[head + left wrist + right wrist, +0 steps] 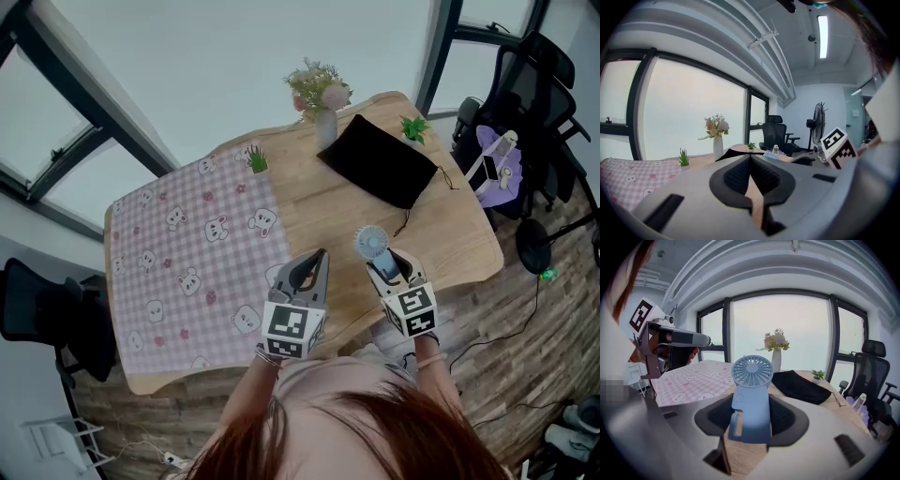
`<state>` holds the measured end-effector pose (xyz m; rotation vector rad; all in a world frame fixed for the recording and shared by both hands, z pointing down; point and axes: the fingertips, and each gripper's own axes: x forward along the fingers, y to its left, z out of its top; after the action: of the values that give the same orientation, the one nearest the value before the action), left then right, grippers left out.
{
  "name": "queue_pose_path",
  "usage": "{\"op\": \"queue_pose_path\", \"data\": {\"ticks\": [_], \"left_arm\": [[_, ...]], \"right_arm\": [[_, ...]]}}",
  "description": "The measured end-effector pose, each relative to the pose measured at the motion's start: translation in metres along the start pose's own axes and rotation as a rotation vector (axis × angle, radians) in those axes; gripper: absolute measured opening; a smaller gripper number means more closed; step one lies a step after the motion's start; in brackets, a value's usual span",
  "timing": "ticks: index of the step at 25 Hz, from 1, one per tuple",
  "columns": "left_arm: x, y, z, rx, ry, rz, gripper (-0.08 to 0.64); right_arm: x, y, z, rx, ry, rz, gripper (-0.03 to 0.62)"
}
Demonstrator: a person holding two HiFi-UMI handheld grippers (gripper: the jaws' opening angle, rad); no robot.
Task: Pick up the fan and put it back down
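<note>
A small light-blue hand-held fan [751, 399] stands upright between the jaws of my right gripper [751, 405], which is shut on its handle. Its round grille [752, 372] rises above the jaws. In the head view the fan [371, 243] sticks out of the right gripper [382, 262] over the wooden table [319, 211] near its front edge. How high it sits above the wood I cannot tell. My left gripper [317, 266] hovers just to the left, apart from the fan. Its jaws meet at the tips with nothing between them in the left gripper view [750, 159].
A pink checked cloth [187, 253] covers the table's left half. At the back stand a vase of flowers [323, 103], a black pouch [380, 161] and two small potted plants [256, 159] [413, 128]. An office chair with a purple bag [497, 164] is off the table's right end.
</note>
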<state>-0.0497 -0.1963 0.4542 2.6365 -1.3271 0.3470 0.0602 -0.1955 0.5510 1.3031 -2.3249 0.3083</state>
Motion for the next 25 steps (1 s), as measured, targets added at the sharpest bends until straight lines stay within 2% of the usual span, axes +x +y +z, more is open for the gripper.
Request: {"op": "queue_pose_path", "data": {"ticks": [25], "left_arm": [[-0.012,-0.007,0.054,0.039,-0.102,0.037,0.011]], "right_arm": [[-0.058,-0.006,0.095,-0.017,-0.247,-0.014,0.213]]}}
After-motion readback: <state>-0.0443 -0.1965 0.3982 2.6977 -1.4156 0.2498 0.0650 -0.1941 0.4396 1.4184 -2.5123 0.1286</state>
